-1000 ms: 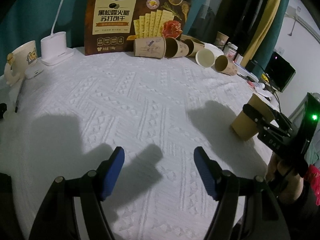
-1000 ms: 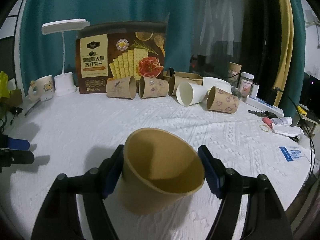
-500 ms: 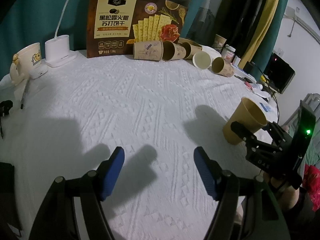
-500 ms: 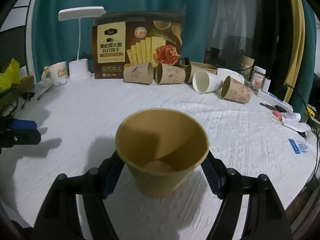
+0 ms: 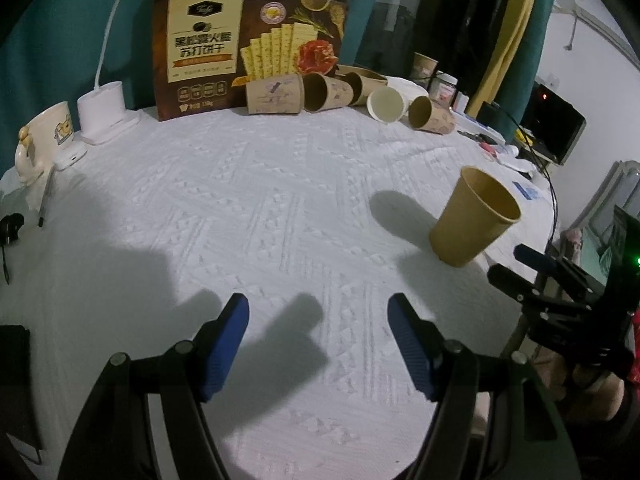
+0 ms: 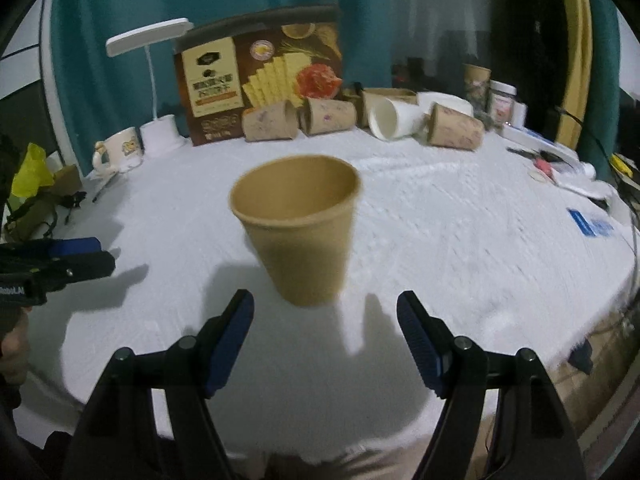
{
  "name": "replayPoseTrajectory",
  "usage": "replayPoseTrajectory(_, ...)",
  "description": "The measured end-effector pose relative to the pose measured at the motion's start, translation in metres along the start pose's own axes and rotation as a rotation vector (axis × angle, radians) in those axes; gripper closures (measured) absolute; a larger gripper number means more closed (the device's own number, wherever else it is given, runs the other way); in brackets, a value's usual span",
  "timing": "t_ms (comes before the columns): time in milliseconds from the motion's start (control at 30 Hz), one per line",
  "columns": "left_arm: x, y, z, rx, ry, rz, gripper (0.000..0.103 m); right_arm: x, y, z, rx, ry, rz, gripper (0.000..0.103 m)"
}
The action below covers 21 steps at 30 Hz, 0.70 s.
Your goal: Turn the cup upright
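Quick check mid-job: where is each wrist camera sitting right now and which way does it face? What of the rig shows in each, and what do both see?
Left wrist: low over the white tablecloth, facing the cracker box; shows its own open left gripper, with the right gripper at right.
Right wrist: near the table edge, facing the upright brown cup ahead of its open right gripper; the left gripper enters at left.
Shared: brown cup, cracker box, row of tipped cups, lamp, mug.

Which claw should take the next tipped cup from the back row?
Right, probably. The right claw is open, clear of the upright brown cup, and faces the tipped cups more squarely. The left claw is open too, but sits further left.
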State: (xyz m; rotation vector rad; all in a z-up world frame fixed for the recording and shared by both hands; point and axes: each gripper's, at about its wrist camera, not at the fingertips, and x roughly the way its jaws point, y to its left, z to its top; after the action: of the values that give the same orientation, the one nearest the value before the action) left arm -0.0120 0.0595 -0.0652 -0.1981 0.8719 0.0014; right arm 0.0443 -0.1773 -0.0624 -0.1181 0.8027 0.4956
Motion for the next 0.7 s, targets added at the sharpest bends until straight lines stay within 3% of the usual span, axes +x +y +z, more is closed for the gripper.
replayPoseTrajectory(333,-0.008,-0.045,-0.002,0.14,-0.033,0.005,0.031,-0.041,-0.035,-0.018,0.091,-0.002,-0.083,0.031)
replayPoseTrajectory(433,-0.017,-0.063,-0.002,0.198,-0.074,0.002,0.03,-0.057,-0.047,-0.02,0.122,-0.024,-0.113,0.031)
replayPoseTrajectory(500,-0.023,-0.073,-0.002,0.239,-0.105,0.009,0.023,-0.069,-0.056,-0.02,0.144,-0.041,-0.13,0.031)
replayPoseTrajectory(700,-0.043,-0.098,0.002,0.32,-0.194,0.007,0.023,-0.103,-0.077,-0.018,0.181,-0.09,-0.182,0.031)
